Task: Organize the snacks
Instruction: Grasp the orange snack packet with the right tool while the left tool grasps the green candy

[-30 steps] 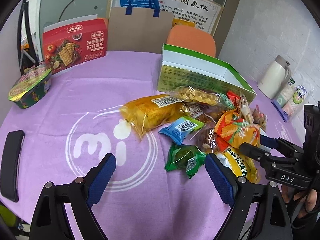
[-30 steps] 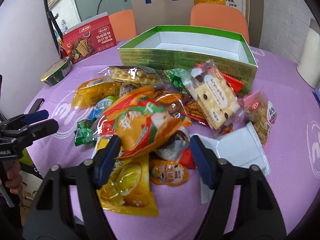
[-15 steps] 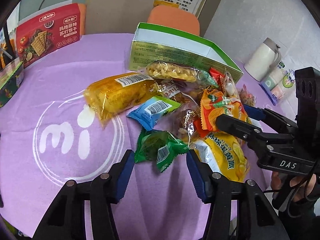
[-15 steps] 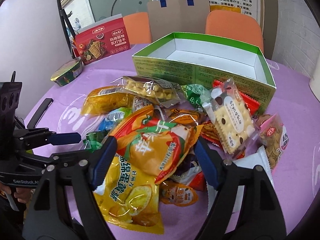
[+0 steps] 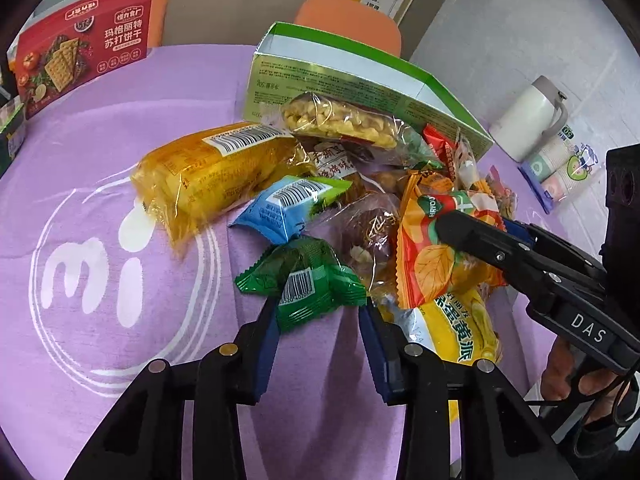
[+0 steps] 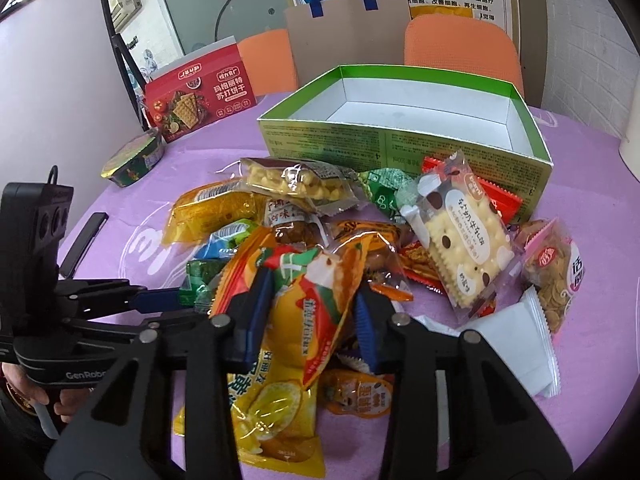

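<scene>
1. Tablecloth (image 5: pixel 100 380), purple with a white printed logo, covers the whole work surface and carries everything else.
2. Green box (image 6: pixel 404 142), open-topped and white inside, sits toward the far side of the cloth with nothing visible in it; the snack pile lies just in front of its near wall.
3. Red cracker box (image 5: pixel 82 50) stands upright at the far left, well apart from the pile.
4. White jug (image 5: pixel 528 120) stands off to the right, beyond the green box's corner.
5. Snack pile (image 6: pixel 360 240) holds many wrapped packets, some overlapping; a clear biscuit pack (image 6: pixel 460 236) leans on its right side and a yellow wrapped cake (image 5: pixel 212 176) lies at its left edge.
6. Right gripper (image 6: pixel 316 320) has its jaws closing on an orange chip bag (image 6: pixel 316 292); both blue pads press into the bag's sides and the film crumples between them. A yellow packet (image 6: pixel 272 408) lies under it.
7. Left gripper (image 5: pixel 318 332) has its jaws closing around a small green packet (image 5: pixel 304 276) at the near left of the pile; the left pad touches the wrapper's lower edge, but whether the right pad touches cannot be told.
</scene>
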`<move>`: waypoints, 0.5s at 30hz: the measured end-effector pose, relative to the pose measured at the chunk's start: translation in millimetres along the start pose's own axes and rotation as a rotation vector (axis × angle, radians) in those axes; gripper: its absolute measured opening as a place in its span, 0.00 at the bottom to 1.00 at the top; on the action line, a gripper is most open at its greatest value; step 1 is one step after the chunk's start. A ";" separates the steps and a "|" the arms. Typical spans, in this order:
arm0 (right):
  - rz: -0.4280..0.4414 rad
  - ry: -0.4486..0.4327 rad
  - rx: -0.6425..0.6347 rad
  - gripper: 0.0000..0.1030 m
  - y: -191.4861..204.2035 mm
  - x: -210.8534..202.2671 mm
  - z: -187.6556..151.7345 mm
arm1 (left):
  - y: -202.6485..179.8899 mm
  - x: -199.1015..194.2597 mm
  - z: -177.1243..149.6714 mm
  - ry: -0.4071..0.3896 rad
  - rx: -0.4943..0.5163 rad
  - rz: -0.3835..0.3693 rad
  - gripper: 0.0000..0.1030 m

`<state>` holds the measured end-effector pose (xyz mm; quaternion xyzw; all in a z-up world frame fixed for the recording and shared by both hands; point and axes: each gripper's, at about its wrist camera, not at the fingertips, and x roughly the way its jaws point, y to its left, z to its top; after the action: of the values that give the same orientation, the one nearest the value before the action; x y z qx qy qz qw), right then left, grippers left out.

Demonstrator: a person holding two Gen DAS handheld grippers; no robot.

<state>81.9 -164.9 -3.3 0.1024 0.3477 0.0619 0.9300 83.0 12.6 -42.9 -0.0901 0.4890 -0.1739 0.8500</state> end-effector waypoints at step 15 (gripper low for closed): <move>0.005 -0.121 0.009 0.24 6.9 -48.5 9.1 | -4.5 -48.3 -1.3 -0.088 0.031 0.014 0.03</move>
<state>51.2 -168.6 35.8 0.1109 0.2909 0.0564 0.9486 58.7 27.0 -3.4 -0.0810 0.4492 -0.1712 0.8731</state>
